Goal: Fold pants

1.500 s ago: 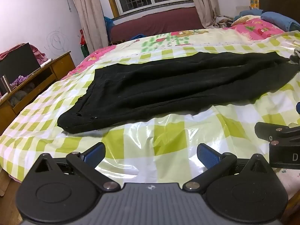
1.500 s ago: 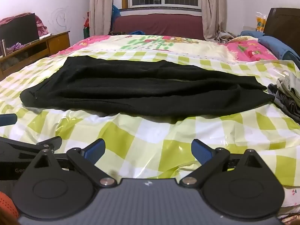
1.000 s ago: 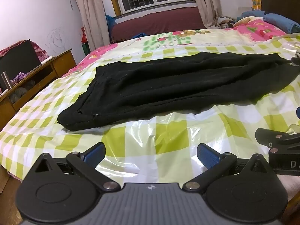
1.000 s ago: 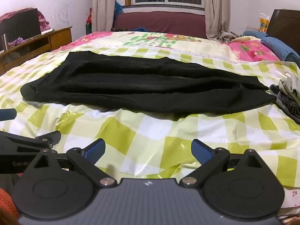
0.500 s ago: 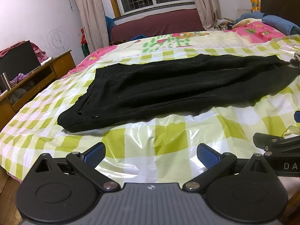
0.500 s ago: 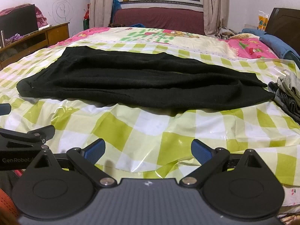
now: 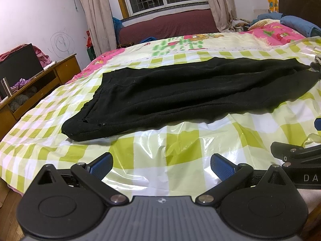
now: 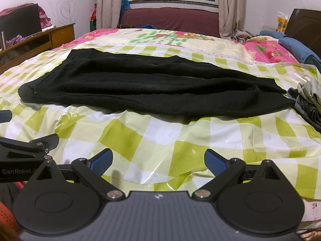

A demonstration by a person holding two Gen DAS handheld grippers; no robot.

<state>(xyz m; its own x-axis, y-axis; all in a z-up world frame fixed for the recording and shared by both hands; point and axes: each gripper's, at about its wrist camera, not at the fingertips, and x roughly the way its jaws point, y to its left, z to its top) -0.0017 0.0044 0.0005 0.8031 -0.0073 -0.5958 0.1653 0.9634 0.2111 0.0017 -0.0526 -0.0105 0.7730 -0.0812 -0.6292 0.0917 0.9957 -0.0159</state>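
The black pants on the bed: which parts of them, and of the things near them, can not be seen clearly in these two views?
- Black pants, both views: underside hidden against the checkered sheet; dark cloth hides seams and any earlier fold.
- Grey clothes, right wrist view: cut off by the right edge.
- Right tongs, left wrist view: cut off by the right edge.
- Left tongs, right wrist view: cut off by the left edge.

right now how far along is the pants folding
Done: the black pants lie across the checked sheet, apparently already folded lengthwise, one leg over the other. In hand: nothing; the left gripper and right gripper are both open, short of the near edge, touching no cloth. Left: grasping an end and folding the pants crosswise into a compact stack.
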